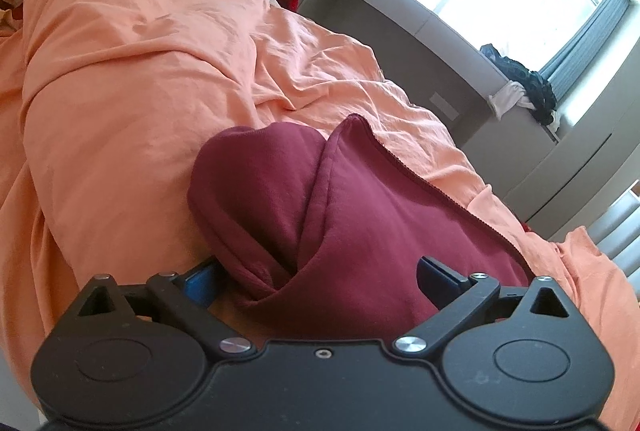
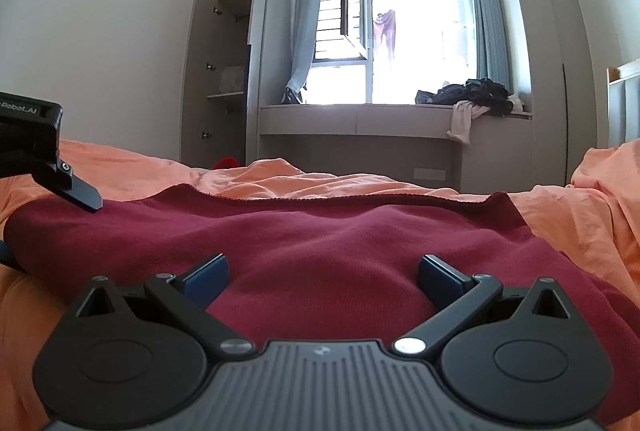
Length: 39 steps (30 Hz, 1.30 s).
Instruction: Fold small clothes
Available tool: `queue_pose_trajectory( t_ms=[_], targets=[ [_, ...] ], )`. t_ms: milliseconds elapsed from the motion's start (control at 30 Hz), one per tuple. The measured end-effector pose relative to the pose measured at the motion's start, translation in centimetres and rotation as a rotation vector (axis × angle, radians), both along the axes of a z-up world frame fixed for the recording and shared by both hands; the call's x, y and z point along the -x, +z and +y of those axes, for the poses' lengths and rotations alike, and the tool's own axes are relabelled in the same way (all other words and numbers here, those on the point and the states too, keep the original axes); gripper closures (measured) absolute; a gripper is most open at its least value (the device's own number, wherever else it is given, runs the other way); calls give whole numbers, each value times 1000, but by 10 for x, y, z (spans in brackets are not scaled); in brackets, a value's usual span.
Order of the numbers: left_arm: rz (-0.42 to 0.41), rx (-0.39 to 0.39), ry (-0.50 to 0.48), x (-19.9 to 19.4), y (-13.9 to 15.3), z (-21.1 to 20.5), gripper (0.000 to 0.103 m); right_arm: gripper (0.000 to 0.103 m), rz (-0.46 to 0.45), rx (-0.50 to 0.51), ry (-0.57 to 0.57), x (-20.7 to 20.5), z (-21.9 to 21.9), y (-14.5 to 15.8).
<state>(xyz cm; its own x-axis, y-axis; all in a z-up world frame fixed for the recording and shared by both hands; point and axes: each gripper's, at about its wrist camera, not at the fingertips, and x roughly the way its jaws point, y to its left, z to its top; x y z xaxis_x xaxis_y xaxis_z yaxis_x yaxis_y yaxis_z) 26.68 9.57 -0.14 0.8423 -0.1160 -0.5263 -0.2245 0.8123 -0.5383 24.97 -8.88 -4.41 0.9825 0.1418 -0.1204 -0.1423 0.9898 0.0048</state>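
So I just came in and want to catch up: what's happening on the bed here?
A person holding a gripper in each hand is working on a dark red garment spread on the orange bedding. Both grippers are open. The left gripper straddles a bunched fold at one end of the garment. The right gripper sits low over the flatter middle, gripping nothing. A pile of dark clothes lies on the window ledge behind.

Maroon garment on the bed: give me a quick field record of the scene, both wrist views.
garment: maroon garment, partly folded, lying on the bed
surface: orange bedsheet, wrinkled
left gripper: open, fingers either side of a bunched fold at the garment's edge
right gripper: open, low over the garment's middle
background: window, dark clothes pile on the sill bench
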Motion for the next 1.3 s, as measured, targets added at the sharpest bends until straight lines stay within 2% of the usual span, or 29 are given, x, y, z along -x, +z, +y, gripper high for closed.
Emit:
queue_pose_trajectory(
  t_ms=[733, 867, 1000, 1067, 1167, 1300],
  targets=[
    [11, -35, -2, 0, 2, -5, 5, 1, 0, -4, -8, 2, 2, 0],
    [20, -62, 3, -2, 3, -8, 15, 0, 25, 36, 29, 1, -6, 15],
    [14, -63, 31, 0, 3, -6, 29, 0, 1, 45, -49, 3, -23, 21],
    [13, -79, 50, 2, 4, -6, 43, 0, 33, 48, -34, 0, -29, 17],
    [-2, -133, 80, 6, 10, -11, 59, 0, 35, 3, -29, 5, -32, 10],
    [-23, -208, 70, 6, 18, -20, 74, 0, 25, 14, -24, 10, -34, 10]
  ],
)
